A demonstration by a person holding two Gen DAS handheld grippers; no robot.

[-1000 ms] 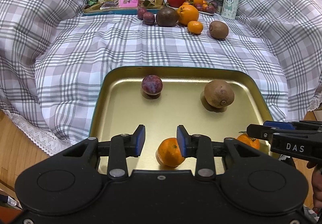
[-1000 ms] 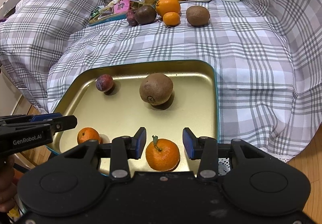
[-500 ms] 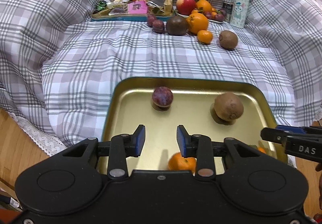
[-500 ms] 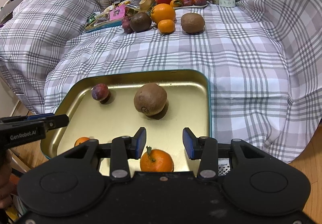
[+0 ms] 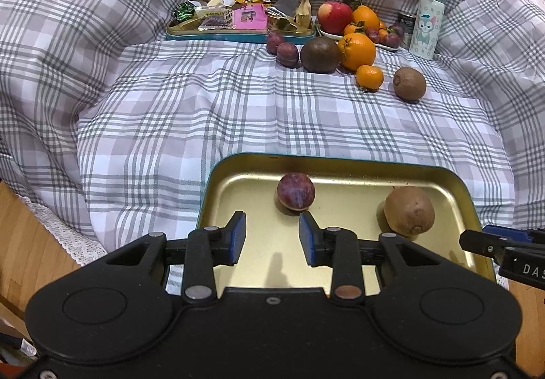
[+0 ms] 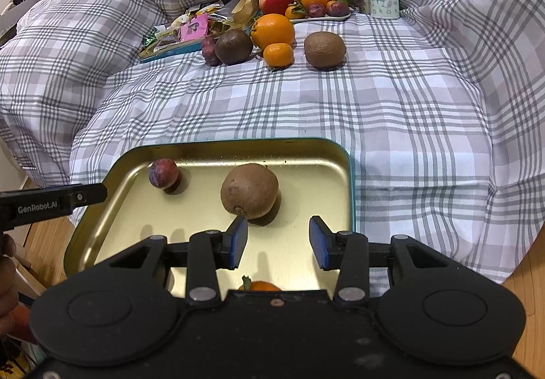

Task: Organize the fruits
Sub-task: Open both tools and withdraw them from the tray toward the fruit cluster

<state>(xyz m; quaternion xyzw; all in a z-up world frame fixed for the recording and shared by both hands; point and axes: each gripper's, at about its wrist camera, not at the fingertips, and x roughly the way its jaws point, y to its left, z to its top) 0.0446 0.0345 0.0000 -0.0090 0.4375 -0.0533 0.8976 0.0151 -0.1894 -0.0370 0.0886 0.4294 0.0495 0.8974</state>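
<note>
A gold tray (image 5: 340,171) (image 6: 306,154) lies on the checked cloth near me. It holds a purple plum (image 5: 295,191) (image 6: 163,173) and a kiwi (image 5: 409,211) (image 6: 249,191). A tangerine (image 6: 260,285) peeks out just under my right gripper body. My left gripper (image 5: 271,237) is open and empty, above the tray's near left part, just short of the plum. My right gripper (image 6: 278,242) is open and empty, above the tray's near right part, just short of the kiwi. Loose fruit lies far back: a tangerine (image 5: 369,76), a kiwi (image 5: 409,84), a large orange (image 5: 357,51), a dark round fruit (image 5: 320,54), two plums (image 5: 286,54).
A far tray of snack packets (image 5: 238,21) and a plate with an apple (image 5: 334,17), oranges and plums stand at the back. A printed bottle (image 5: 425,26) stands to their right. Checked bedding rises on both sides. Wooden floor (image 5: 30,242) shows below the cloth's edge.
Both grippers have pulled back and risen from the tray. The two tangerines they stood over have slid under the gripper bodies. Both stay open.
</note>
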